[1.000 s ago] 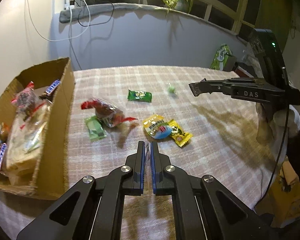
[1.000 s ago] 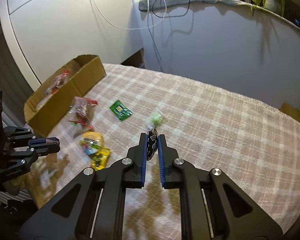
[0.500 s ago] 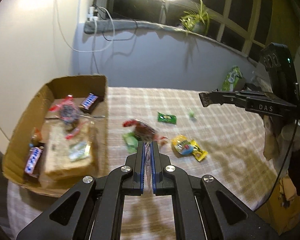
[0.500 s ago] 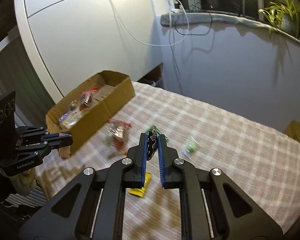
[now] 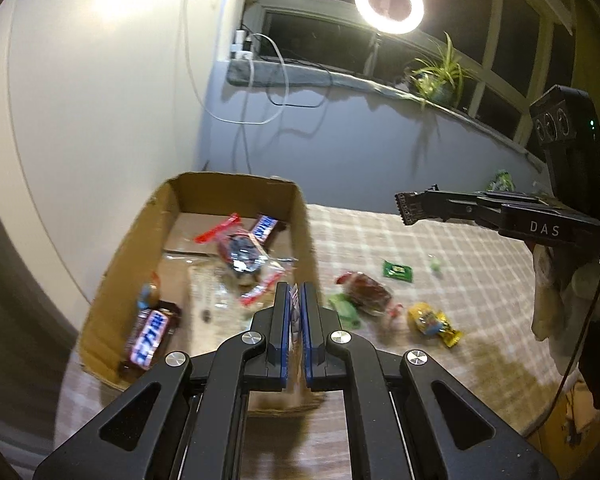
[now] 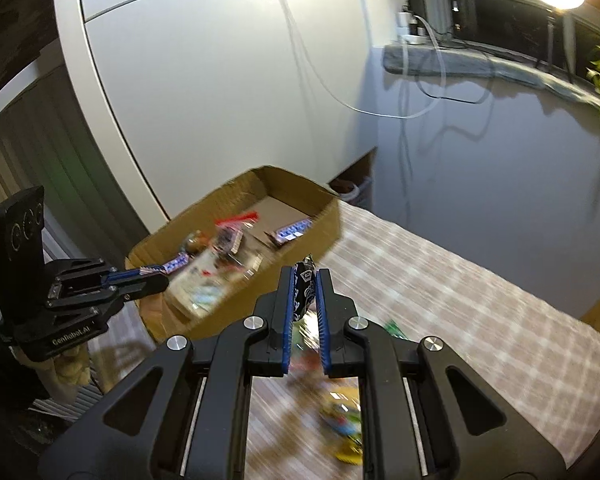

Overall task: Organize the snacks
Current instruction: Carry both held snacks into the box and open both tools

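A cardboard box point(image 5: 124, 264) at the table's left holds several snacks, among them a Snickers bar point(image 5: 150, 334). My left gripper point(image 5: 295, 292) is shut on a thin striped wrapper point(image 5: 295, 304), held above the box's near right wall. My right gripper point(image 6: 305, 278) is shut on a dark blue patterned packet point(image 6: 305, 284) and hangs in the air to the right of the box point(image 6: 320, 216). Loose snacks lie on the checked cloth: a red-tied bag point(image 5: 366, 292), a green packet point(image 5: 397, 271), a yellow packet point(image 5: 434, 322).
A small pale green candy point(image 5: 435, 265) lies further out on the table point(image 5: 480, 280). A grey wall with a ledge, cable and plant stands behind. A ring light point(image 5: 389, 1) shines above. The table's right edge drops off near a brown bag.
Both grippers have risen and swung left toward the box, each still holding its snack. The box now fills more of both views.
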Demonstrator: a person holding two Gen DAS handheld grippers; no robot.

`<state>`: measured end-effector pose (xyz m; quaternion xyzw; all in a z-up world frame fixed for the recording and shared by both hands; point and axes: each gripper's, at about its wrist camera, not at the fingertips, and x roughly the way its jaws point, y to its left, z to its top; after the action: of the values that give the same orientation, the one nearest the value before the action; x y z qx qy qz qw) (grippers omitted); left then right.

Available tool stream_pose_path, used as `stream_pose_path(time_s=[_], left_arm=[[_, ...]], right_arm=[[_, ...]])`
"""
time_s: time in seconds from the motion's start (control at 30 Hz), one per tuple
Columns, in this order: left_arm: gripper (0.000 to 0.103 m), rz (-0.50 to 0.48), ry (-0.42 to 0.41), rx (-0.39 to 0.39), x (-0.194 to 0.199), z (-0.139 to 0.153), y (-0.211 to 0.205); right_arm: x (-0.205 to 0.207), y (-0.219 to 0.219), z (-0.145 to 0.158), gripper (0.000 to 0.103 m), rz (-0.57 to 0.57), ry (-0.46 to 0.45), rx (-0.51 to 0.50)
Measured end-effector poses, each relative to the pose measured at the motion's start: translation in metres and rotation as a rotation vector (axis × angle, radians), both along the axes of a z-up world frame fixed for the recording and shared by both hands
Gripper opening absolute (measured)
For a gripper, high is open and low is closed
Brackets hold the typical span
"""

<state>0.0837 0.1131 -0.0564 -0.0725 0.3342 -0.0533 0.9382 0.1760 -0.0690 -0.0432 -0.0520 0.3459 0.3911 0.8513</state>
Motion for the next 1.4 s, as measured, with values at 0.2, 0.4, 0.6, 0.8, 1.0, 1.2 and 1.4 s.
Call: stream_pose_path(time_s=[0.2, 0.4, 0.6, 0.8, 1.0, 1.2, 1.4], left_arm=[[0.004, 0.046, 0.005, -0.01, 0.005, -0.005, 0.024], [0.004, 0.077, 0.009, -0.006, 0.01, -0.008, 0.04], [0.004, 0.097, 0.014, -0.004, 0.015, -0.012, 0.048], [0.004, 0.112, 0.026, -0.005, 0.02, -0.017, 0.054], [0.013, 0.117, 0.029, -0.011, 0.022, -0.018, 0.057], [0.034, 0.125, 0.026, 0.002, 0.021, -0.018, 0.056], [0.041, 0.137, 0.01, 0.0, 0.017, -0.012, 0.055]], right_arm=[[0.006, 0.049, 0.001, 0.01, 0.062, 0.002, -0.001], [0.013, 0.085, -0.003, 0.01, 0.107, 0.019, -0.01], [0.021, 0.115, -0.013, 0.011, 0.141, 0.045, -0.028], [0.026, 0.132, -0.022, 0.011, 0.163, 0.07, -0.038], [0.028, 0.138, -0.025, 0.011, 0.164, 0.08, -0.04], [0.03, 0.132, -0.023, 0.064, 0.125, 0.061, -0.022], [0.03, 0.113, -0.014, 0.077, 0.098, 0.036, 0.0]])
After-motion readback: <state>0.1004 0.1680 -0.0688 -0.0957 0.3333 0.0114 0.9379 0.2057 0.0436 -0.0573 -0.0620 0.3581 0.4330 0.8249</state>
